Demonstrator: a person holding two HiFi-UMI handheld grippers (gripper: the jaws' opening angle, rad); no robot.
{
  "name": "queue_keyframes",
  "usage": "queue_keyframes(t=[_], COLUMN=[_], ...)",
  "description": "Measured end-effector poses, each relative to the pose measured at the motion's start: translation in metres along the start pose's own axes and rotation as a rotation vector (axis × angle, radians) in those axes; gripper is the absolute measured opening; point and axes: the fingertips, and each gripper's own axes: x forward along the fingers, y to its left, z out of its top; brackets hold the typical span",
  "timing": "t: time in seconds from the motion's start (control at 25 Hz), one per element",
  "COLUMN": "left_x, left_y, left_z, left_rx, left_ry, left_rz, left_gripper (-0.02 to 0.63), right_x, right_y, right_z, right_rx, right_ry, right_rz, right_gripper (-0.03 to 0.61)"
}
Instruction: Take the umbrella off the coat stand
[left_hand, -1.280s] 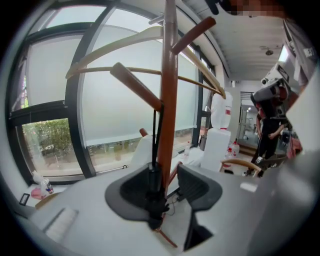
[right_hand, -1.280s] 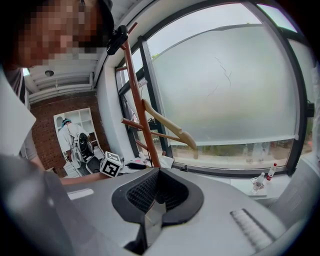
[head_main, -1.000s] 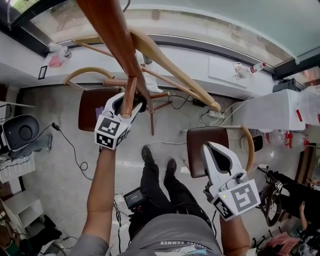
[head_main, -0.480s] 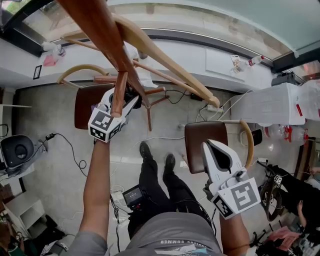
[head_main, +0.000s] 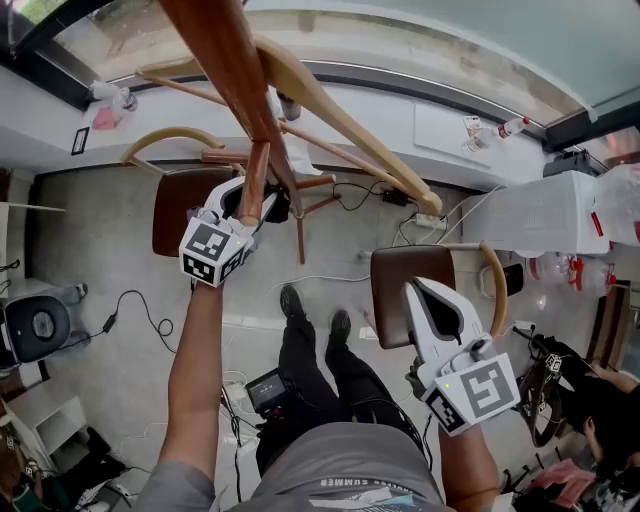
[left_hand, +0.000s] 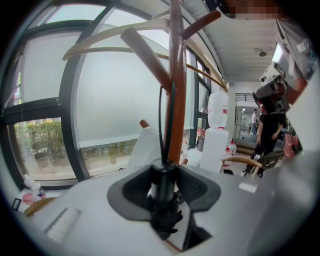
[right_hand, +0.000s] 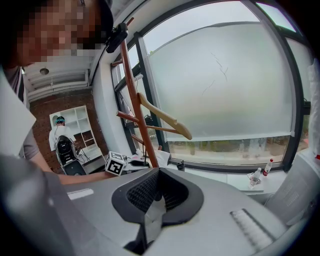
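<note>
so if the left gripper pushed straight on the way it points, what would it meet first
The black umbrella, already between its closing jaws, with the coat stand pole seemingly right behind.

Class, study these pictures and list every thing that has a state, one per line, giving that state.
Umbrella: folded, hanging by its cord from the coat stand.
Coat stand: upright, carrying the umbrella and a hanger.
Pale wooden hanger: hung on the stand, no garment on it.
Left tool: jaws closing round the umbrella's black handle.
Right tool: open, empty, held away from the stand.
</note>
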Motion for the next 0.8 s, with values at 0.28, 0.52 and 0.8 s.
queue_keyframes(t=[0.28, 0.52, 0.8], left_x=[-0.026, -0.055, -0.088], left_y=[-0.004, -0.004, 0.006], left_z=[0.018, 0.039, 0.067], left_rx=[0.01, 0.019, 0.027], left_ry=[-0.027, -0.06, -0.087], left_rz=[0.025, 0.055, 0.114], left_gripper=[0.152, 0.152, 0.152], right_x=[-0.004, -0.01, -0.017], right_y=[0.013, 0.025, 0.034], right_z=[0.011, 0.019, 0.034], right_rx=[-0.016, -0.034, -0.055], right_ry=[-0.012, -0.031, -0.054], right_rz=[0.016, 0.036, 0.057], right_gripper=[0.001, 0.0, 0.0])
